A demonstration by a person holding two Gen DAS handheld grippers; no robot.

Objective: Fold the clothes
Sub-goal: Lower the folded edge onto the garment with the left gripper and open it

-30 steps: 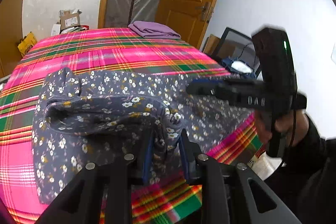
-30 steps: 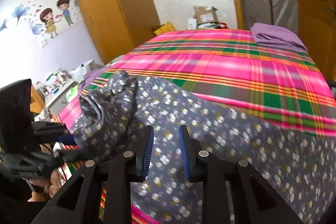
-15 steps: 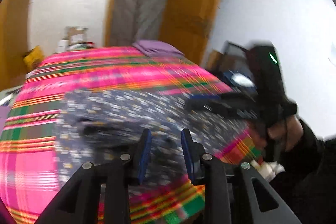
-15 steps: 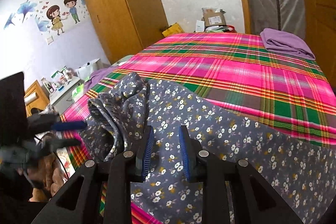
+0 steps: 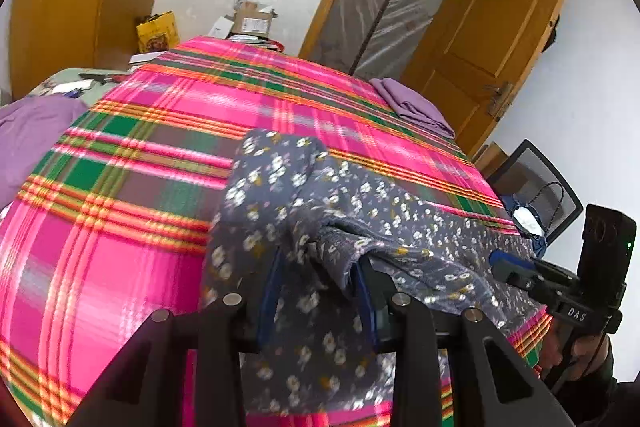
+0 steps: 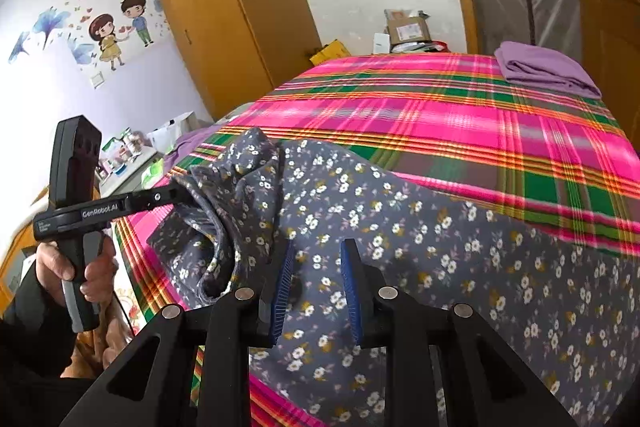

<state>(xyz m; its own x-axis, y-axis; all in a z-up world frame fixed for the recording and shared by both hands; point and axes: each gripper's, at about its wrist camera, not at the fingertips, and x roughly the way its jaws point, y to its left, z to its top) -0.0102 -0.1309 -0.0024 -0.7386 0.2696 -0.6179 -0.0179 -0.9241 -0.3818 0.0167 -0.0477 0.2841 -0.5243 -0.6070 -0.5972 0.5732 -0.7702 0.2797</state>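
Observation:
A grey floral garment [image 5: 360, 203] [image 6: 440, 235] lies spread across the near part of the pink plaid bed [image 5: 160, 131] [image 6: 440, 115], with its left end bunched into a raised fold. My left gripper [image 5: 320, 267] [image 6: 176, 193] reaches into that bunch. Its jaws are opening and the fabric hangs loosely between them and over the right finger. My right gripper [image 6: 318, 251] [image 5: 500, 263] hovers just over the flat middle of the garment, jaws apart, with nothing pinched between the blue pads [image 6: 282, 287].
A folded purple cloth [image 5: 412, 103] [image 6: 544, 67] sits at the bed's far right corner. Another purple cloth [image 5: 28, 131] lies off the bed's left side. A wooden wardrobe [image 6: 224, 19], boxes [image 5: 252, 21], a door [image 5: 500, 39] and a mesh chair [image 5: 536, 187] surround the bed.
The left gripper has swung left and rolled, and its jaws have widened around the bunched fabric. The bunch now stands higher at the garment's left end. The right gripper has stayed put.

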